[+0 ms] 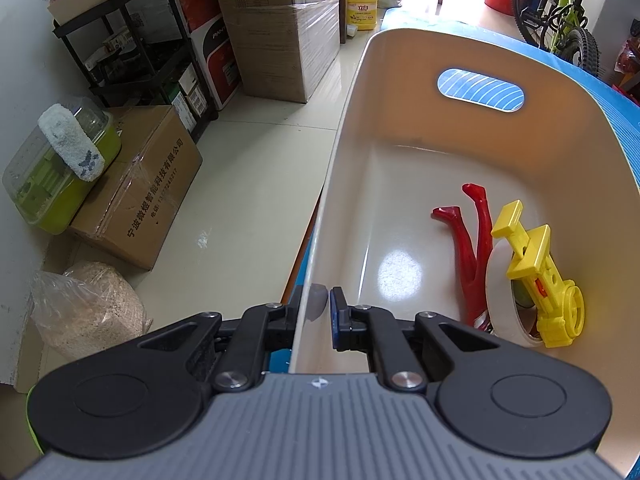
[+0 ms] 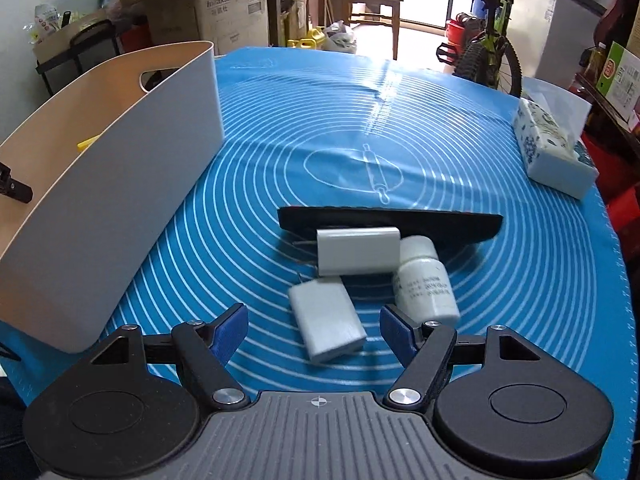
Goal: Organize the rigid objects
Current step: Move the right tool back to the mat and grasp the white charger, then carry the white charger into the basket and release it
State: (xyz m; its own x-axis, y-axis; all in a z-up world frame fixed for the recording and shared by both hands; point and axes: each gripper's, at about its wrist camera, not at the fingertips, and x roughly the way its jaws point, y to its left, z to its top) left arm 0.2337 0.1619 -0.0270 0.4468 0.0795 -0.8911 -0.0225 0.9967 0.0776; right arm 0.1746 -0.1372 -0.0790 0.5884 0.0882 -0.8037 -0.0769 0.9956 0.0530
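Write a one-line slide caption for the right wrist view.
Open right hand-held gripper over a white charger on the blue baking mat, beside a pill bottle and beige bin.

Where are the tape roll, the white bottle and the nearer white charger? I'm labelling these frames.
tape roll (image 1: 494,280): left wrist view, on its pale outer band.
white bottle (image 2: 426,284): right wrist view, on its labelled side.
nearer white charger (image 2: 326,322): right wrist view, on its top face.

Each handheld tool, the left gripper (image 1: 320,312) and the right gripper (image 2: 314,330) alike, has a ribbed grey body marked with a small crosshair. Beside that crosshair sit two black disc housings, black linkage arms with silver screws, and blue-padded fingers (image 2: 230,330).
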